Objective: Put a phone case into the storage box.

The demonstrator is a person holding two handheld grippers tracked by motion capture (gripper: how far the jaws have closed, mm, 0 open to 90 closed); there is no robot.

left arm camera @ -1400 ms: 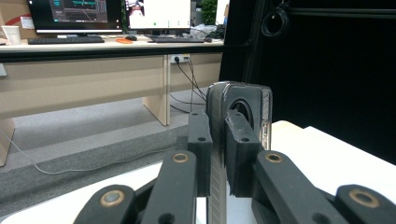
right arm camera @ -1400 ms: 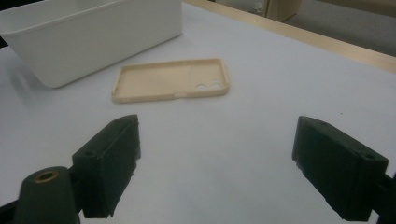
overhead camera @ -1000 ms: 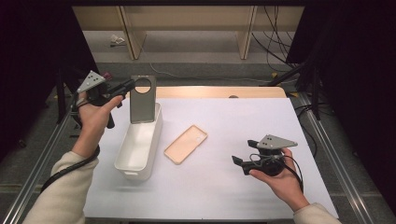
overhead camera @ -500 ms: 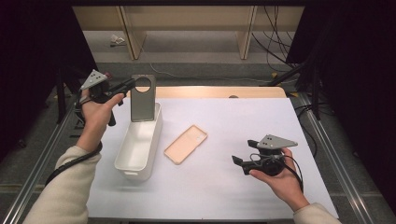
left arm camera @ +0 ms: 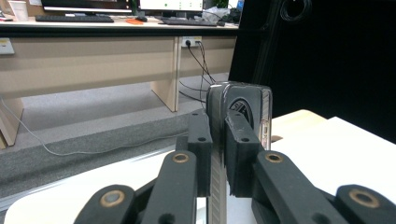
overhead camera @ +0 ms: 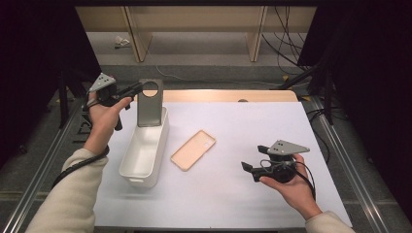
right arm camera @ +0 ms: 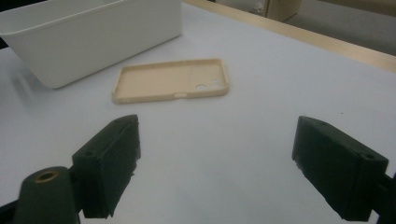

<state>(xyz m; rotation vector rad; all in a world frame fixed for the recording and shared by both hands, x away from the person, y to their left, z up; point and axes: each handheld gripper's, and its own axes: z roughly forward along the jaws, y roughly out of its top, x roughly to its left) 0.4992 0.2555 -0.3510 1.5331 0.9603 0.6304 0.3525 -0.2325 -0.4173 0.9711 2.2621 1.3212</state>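
Note:
My left gripper [overhead camera: 138,88] is shut on the top of a grey phone [overhead camera: 149,107] with a round camera ring, and holds it upright. The phone's lower end hangs at the far end of a white bin [overhead camera: 128,156]; I cannot tell whether it touches the bin. In the left gripper view both pads [left arm camera: 201,140] press on the phone [left arm camera: 240,95], one on each face. A beige phone case [overhead camera: 193,149] lies hollow side up on the white table, right of the bin. My right gripper [overhead camera: 253,159] stands open over the table's front right, its jaws toward the case [right arm camera: 173,79] and the bin [right arm camera: 93,37].
The white table top [overhead camera: 252,126] has a wooden strip along its far edge. Metal rails run down both sides of the table. Beyond it are wooden bench legs and loose cables on a grey floor.
My left gripper has shifted slightly right and down with the phone still in it. The right gripper, the case and the bin have stayed put.

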